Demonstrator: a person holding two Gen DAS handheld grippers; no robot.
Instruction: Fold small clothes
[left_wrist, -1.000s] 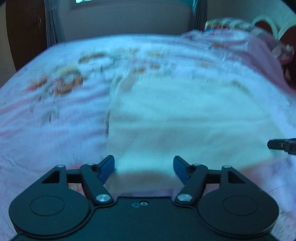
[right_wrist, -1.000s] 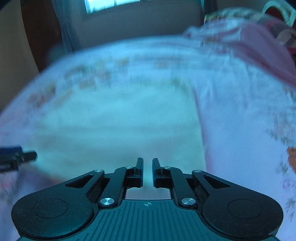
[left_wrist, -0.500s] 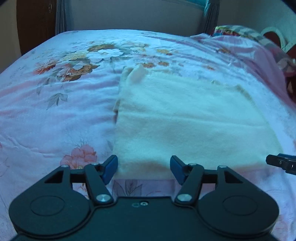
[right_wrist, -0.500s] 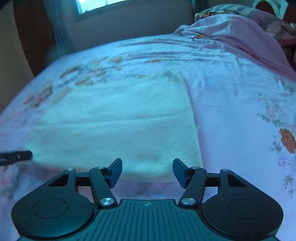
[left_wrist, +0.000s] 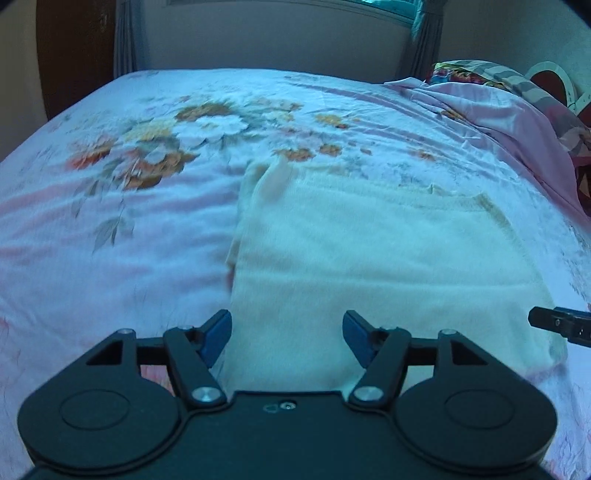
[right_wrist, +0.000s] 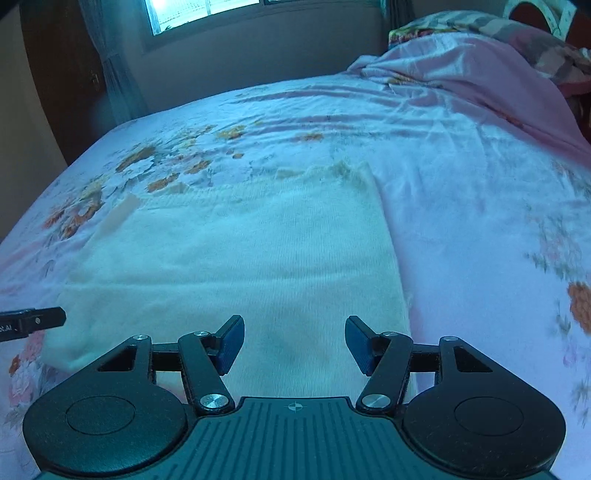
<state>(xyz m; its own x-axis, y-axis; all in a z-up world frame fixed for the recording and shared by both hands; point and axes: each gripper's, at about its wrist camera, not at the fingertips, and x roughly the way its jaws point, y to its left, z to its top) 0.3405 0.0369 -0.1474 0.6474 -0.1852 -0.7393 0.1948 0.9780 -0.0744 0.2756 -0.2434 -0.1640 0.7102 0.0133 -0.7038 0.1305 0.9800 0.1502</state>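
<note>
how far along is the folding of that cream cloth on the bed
Done: the cream knit cloth lies flat on the floral bedsheet as a neat rectangle, apparently already folded over, with layered edges along its far side. In hand: nothing; the left gripper and right gripper are both open at its near edge, grasping nothing. Left: probably another fold, though that is a guess.

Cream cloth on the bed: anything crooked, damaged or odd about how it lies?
Mostly neat. The cream cloth lies flat on the flowered bedsheet, but its far edge looks ragged and uneven, and a small flap sticks out at the far left corner. Both grippers are open, holding nothing.
</note>
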